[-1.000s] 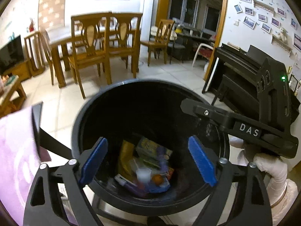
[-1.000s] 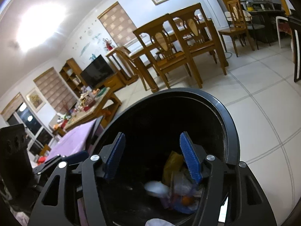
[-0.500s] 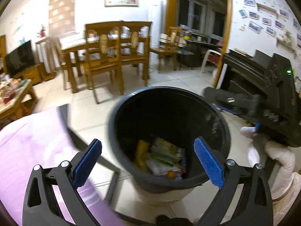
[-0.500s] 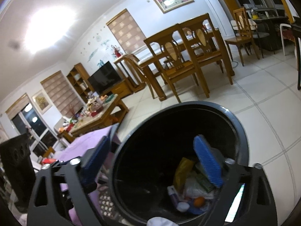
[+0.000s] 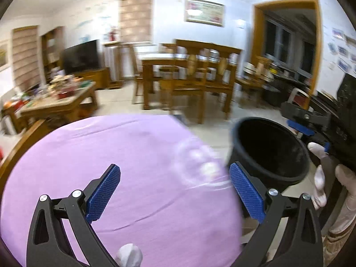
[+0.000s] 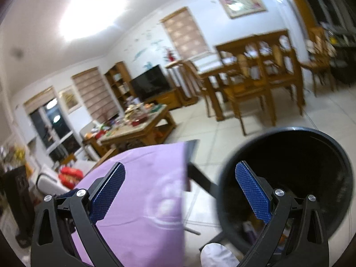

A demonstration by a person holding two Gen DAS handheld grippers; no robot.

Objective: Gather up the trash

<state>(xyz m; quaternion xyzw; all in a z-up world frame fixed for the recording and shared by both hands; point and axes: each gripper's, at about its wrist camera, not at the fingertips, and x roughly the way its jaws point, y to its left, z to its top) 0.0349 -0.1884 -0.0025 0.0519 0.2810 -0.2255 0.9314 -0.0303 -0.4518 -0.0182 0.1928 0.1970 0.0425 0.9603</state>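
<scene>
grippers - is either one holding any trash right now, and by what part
Nothing is held. The left gripper is open over the purple tablecloth, and the right gripper is open beside the black trash bin.

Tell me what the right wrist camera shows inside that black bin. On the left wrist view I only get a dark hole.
Observer: The right wrist view looks down into the bin. Blurred trash lies at its bottom, partly hidden behind a finger.
Operator: Report the right gripper's state.
Observer: The right gripper is open, with nothing between its pads.
Operator: Check what sits between the cloth and the bin.
Observer: A dark table leg slants down from the edge of the purple cloth toward the bin's base.
</scene>
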